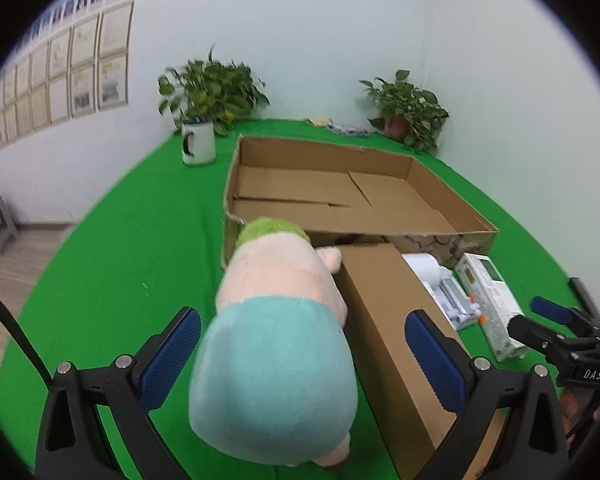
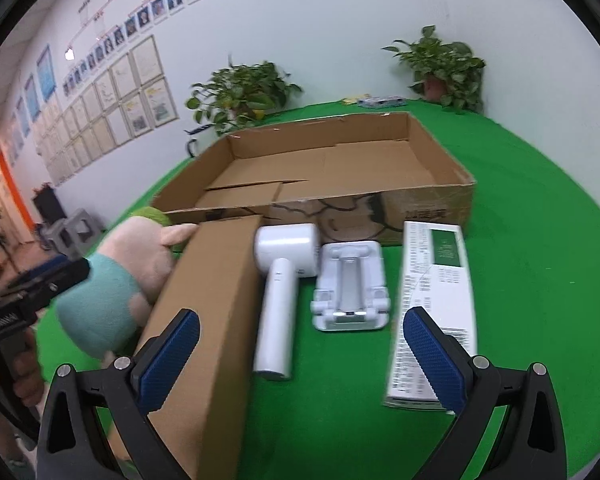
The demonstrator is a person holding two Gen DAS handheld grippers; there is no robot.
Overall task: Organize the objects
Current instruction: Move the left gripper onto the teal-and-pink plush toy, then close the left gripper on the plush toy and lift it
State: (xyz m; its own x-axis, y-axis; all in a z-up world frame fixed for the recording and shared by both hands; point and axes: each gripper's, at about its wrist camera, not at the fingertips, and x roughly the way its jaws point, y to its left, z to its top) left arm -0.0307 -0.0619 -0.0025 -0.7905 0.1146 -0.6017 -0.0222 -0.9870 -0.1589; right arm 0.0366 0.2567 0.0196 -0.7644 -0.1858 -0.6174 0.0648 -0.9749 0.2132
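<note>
Plush toy (image 1: 276,344) lies on green desk (image 1: 132,264), dead ahead of left gripper (image 1: 300,356), between wide-spread fingers (image 1: 168,356), untouched; long axis runs away toward open cardboard tray (image 1: 452,200). Left hand nearer. Right gripper (image 2: 300,356) also spread wide, empty, over white hair dryer (image 2: 280,292), between brown box (image 2: 208,320) and white carton (image 2: 432,304).

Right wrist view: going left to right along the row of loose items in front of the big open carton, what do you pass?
Plush pig in a teal outfit → long closed brown cardboard box → white handheld device with a round head → white folding stand → long white printed box with a green panel.
</note>
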